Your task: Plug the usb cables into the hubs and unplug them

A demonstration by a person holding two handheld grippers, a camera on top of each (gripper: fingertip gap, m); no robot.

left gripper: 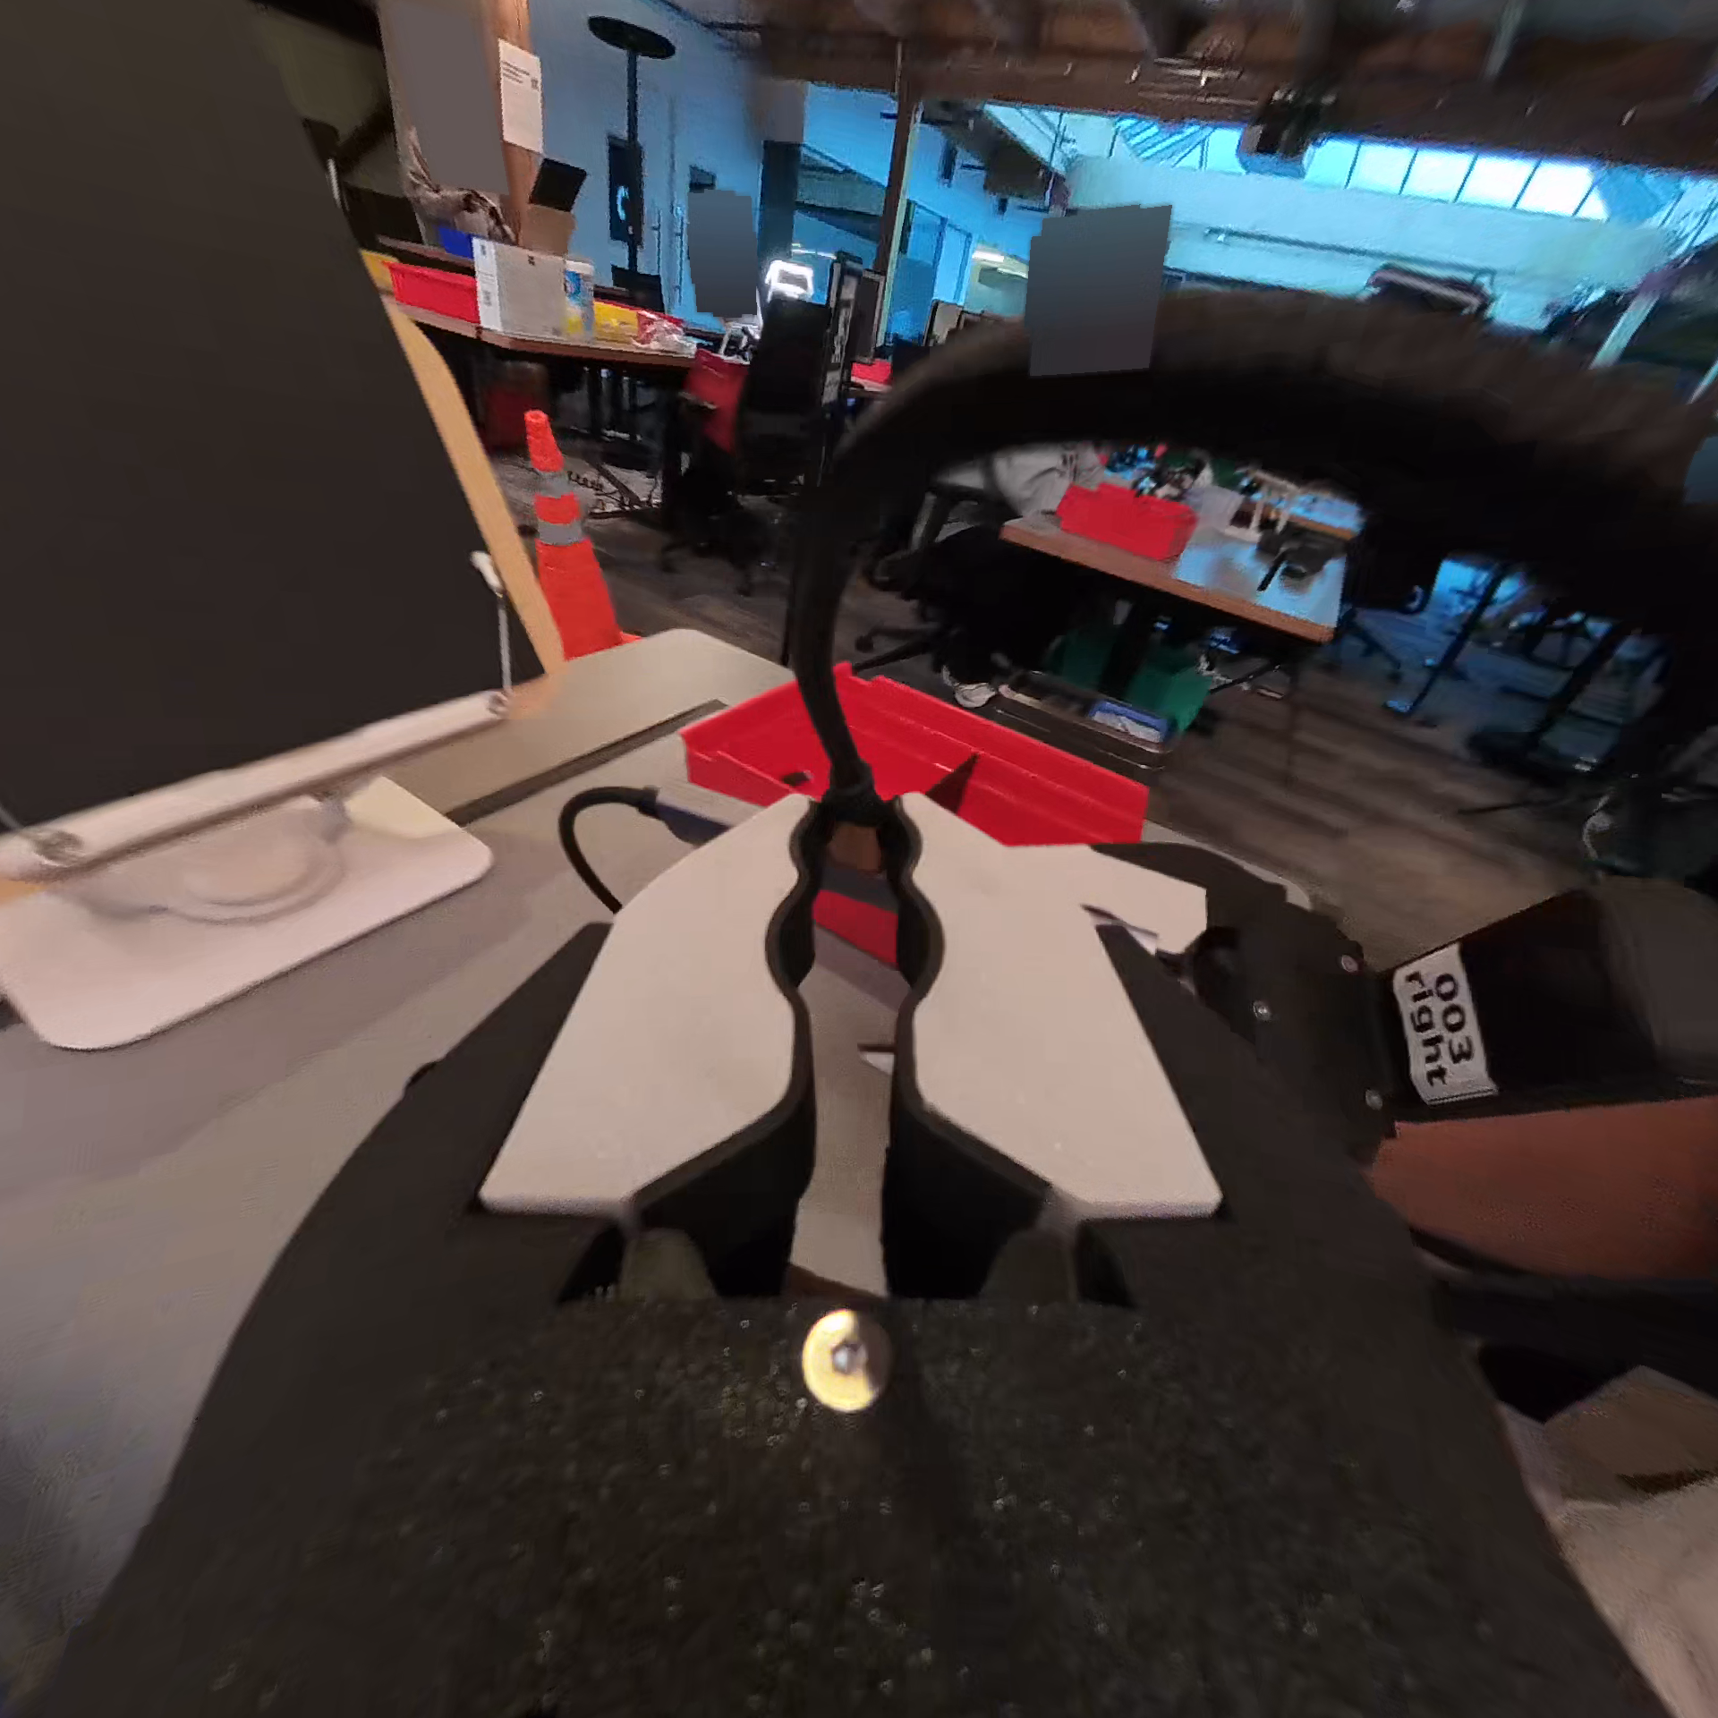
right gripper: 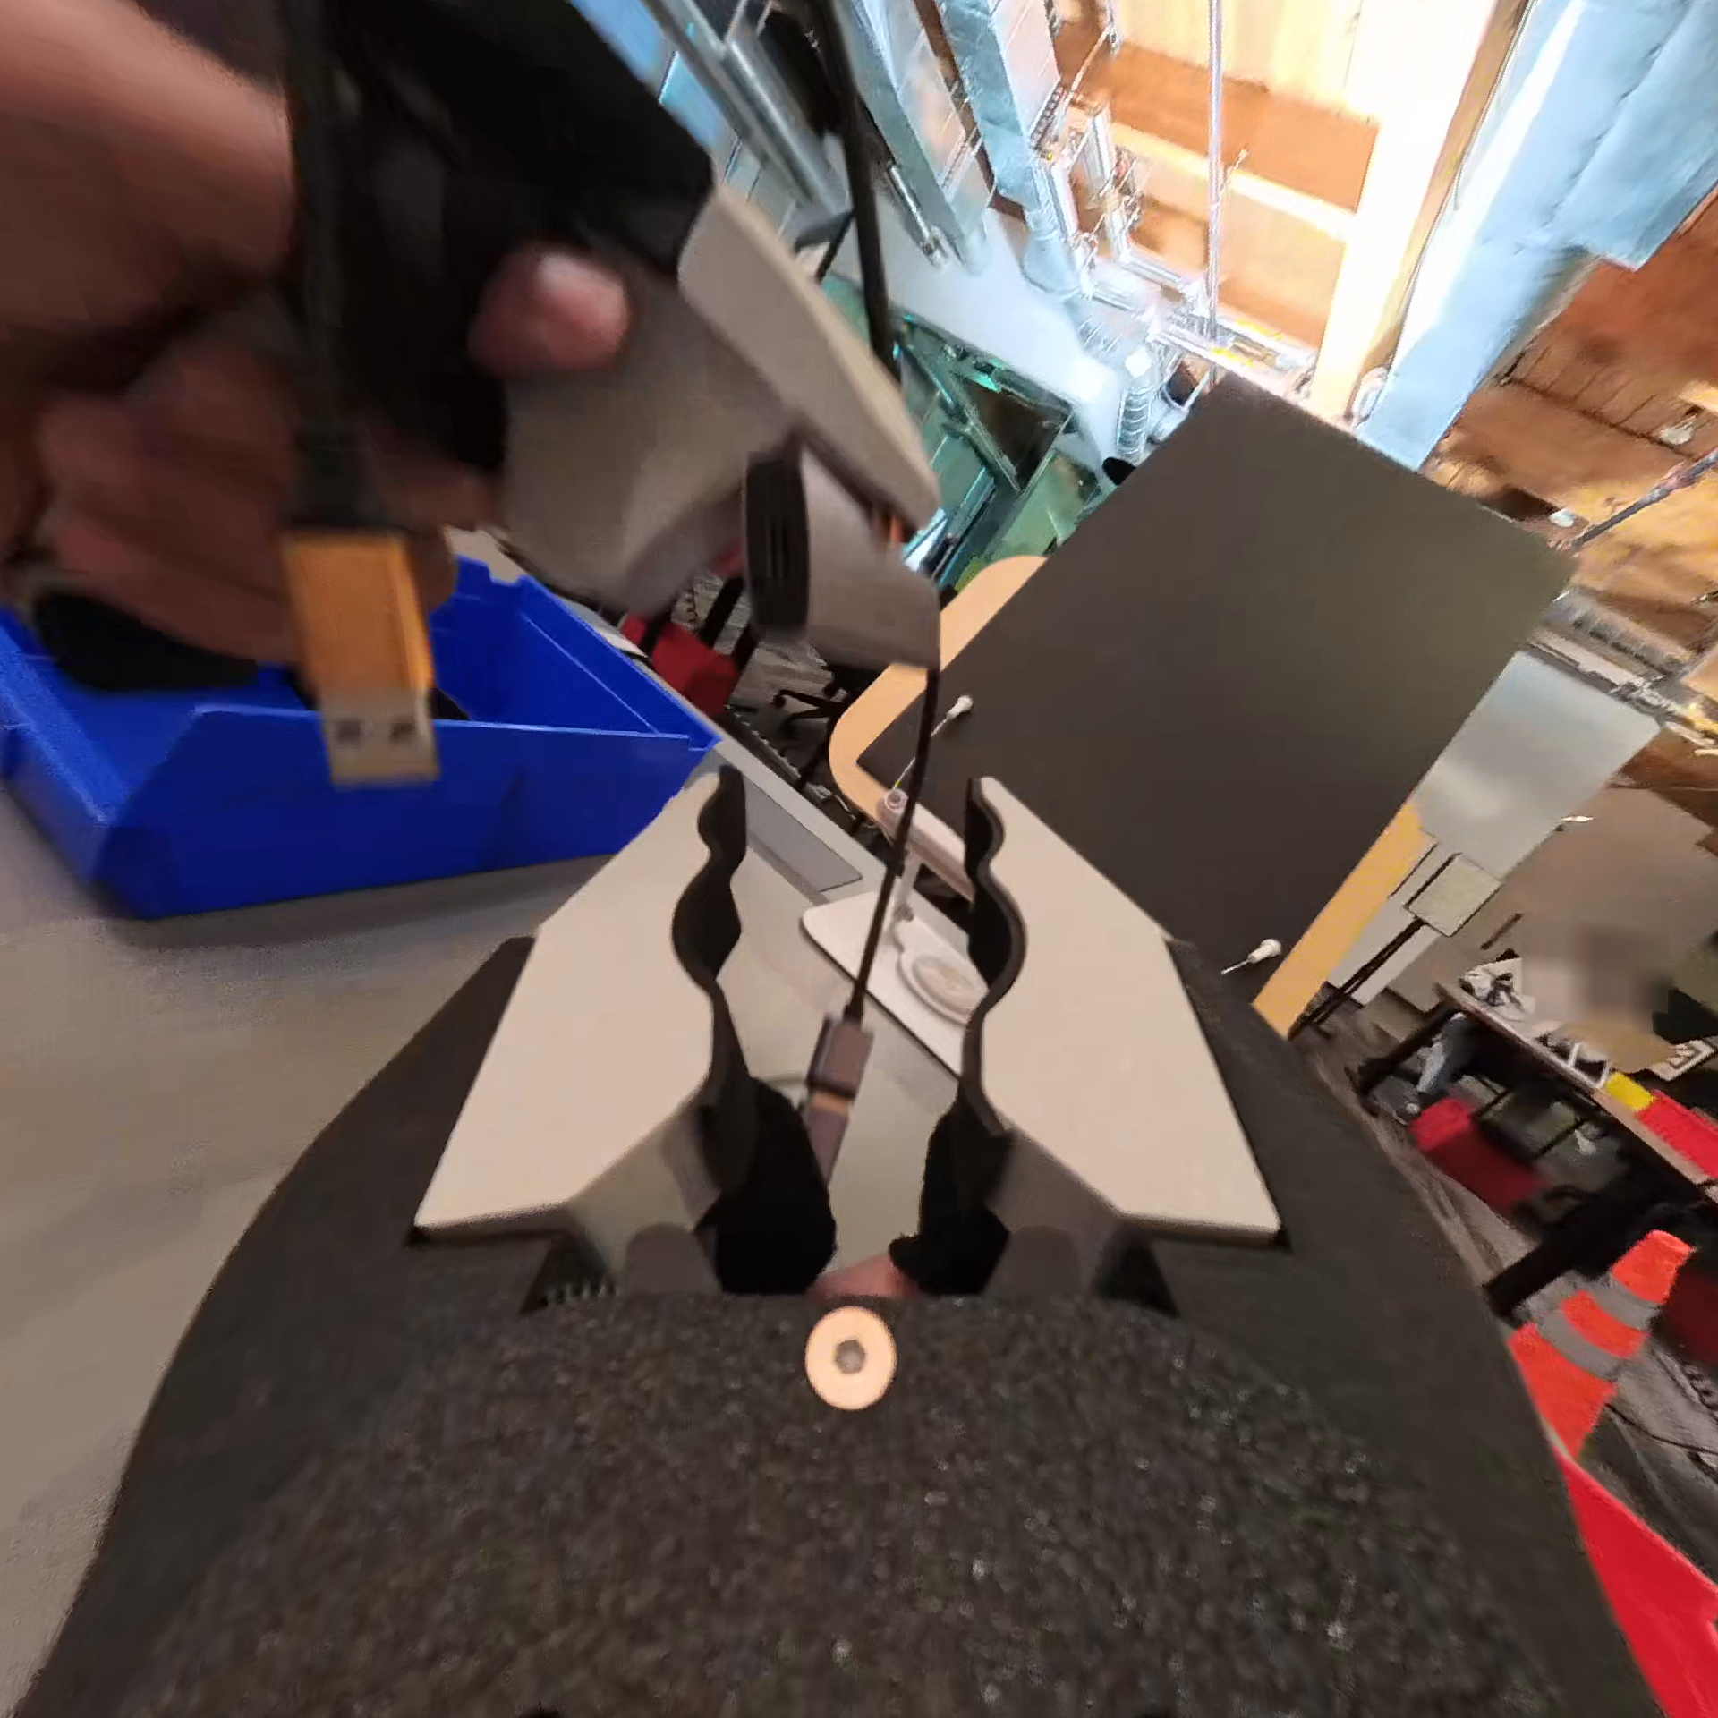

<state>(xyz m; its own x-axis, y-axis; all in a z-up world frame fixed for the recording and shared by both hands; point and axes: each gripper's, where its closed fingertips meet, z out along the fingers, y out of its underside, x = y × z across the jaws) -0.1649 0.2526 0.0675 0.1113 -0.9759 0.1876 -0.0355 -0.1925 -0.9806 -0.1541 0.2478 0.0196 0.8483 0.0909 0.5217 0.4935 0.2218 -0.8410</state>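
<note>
My left gripper (left gripper: pixel 851 818) is clenched at its fingertips on a thin black rubber-sheathed cable (left gripper: pixel 818 651). The cable's long axis rises straight up from the pinch, then arches over to the right in a blurred dark loop. In my right wrist view the same left gripper (right gripper: pixel 837 576) hangs above, a hand (right gripper: pixel 139 390) wrapped round its grip, with a gold metal USB plug (right gripper: pixel 363 651) pointing straight down beside it, contacts end lowest.

From that gripper a slim black cord (right gripper: pixel 906 837) drops steeply down and slightly left to a small grey metal connector (right gripper: pixel 837 1069), which hangs tilted between the fingers of my right gripper (right gripper: pixel 851 818). Those jaws stand apart, released, with clear gaps on both sides of the connector; nothing is grasped.

The fingers (left gripper: pixel 688 1004) are flat pale grey plastic plates with wavy black inner edges, set in grainy black foam.

The smooth grey tabletop (left gripper: pixel 232 1162) lies below. A red plastic tray (left gripper: pixel 1023 772) with straight ribbed walls sits just beyond my left fingertips at the table's far edge. A blue plastic bin (right gripper: pixel 372 818) stands to the left of my right gripper, well apart. A white flat stand base (left gripper: pixel 279 892) lies to the left, under a dark matte board (left gripper: pixel 186 418) with a tan rounded edge.
</note>
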